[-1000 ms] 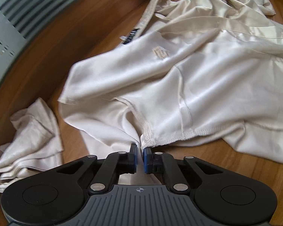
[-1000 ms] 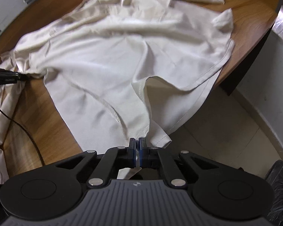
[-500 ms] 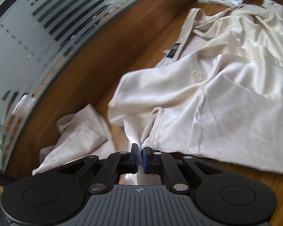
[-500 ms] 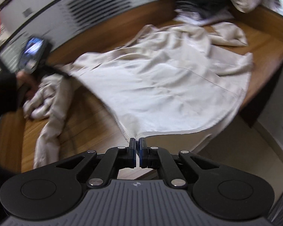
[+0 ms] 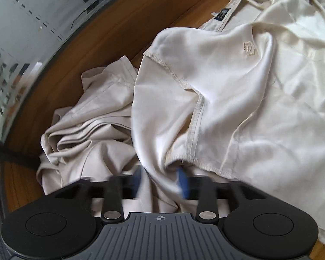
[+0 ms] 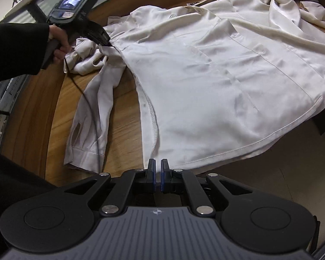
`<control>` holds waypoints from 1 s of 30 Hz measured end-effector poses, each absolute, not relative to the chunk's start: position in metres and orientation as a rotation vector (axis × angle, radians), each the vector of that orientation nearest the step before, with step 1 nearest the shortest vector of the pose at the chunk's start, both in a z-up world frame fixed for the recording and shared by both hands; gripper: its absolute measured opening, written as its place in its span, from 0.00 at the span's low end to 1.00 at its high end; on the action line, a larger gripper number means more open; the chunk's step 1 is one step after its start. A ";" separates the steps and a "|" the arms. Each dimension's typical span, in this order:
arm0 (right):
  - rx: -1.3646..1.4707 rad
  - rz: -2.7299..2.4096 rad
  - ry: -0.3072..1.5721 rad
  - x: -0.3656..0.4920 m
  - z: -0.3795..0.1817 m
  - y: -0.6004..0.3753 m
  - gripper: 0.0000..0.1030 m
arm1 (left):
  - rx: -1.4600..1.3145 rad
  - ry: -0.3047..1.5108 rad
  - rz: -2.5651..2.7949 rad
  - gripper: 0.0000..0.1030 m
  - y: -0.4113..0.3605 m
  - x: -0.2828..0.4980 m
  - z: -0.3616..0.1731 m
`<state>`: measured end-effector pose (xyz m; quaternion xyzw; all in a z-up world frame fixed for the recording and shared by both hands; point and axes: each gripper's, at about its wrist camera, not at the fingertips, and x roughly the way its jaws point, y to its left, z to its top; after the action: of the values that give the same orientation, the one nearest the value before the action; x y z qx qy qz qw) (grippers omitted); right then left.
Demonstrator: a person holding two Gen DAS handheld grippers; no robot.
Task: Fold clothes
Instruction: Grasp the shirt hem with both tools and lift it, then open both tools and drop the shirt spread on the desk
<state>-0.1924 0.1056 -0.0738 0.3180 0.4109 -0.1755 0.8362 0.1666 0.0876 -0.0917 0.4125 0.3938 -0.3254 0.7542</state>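
Left wrist view shows the left hand-held gripper (image 5: 160,182) with its jaws opening; a fold of the cream shirt (image 5: 216,91) still lies between the blurred blue pads, which no longer seem to press on it. That fold is at the underarm seam, just beside the shirt's crumpled sleeve (image 5: 91,125).

Right wrist view shows the right hand-held gripper (image 6: 158,174) with its jaws nearly together and beginning to part. No cloth shows in the narrow gap, and the shirt's hem (image 6: 153,134) sits just beyond the fingertips. The shirt lies spread across the wooden desk (image 6: 123,112), with its far side draped over the desk's edge.

The step in hand looks like laying the shirt flat before the first fold. To do it well, let the left jaws clear the cloth fully before lifting away, so the seam is not dragged back into a ridge. The sleeve near the seam is bunched and should be drawn out straight, away from the shirt's body, before anything is folded over. The overhanging side wants pulling back onto the desk, or its weight may slide the shirt off.
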 end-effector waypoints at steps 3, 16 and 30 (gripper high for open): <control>0.674 -0.401 0.863 -0.202 -0.063 0.088 0.20 | 0.831 0.888 -0.732 0.52 0.088 0.171 -0.079; 0.653 -0.695 0.841 -0.257 -0.037 -0.064 0.28 | 0.638 0.918 -0.866 0.60 0.039 0.157 -0.044; 0.617 -0.763 0.895 -0.290 -0.056 -0.278 0.40 | 0.506 1.057 -0.751 0.61 -0.001 0.090 -0.043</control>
<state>-0.2903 -0.2776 -0.0564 0.2865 0.4153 -0.3540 0.7875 0.0895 -0.0015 -0.0434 0.2329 0.4868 -0.3457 0.7676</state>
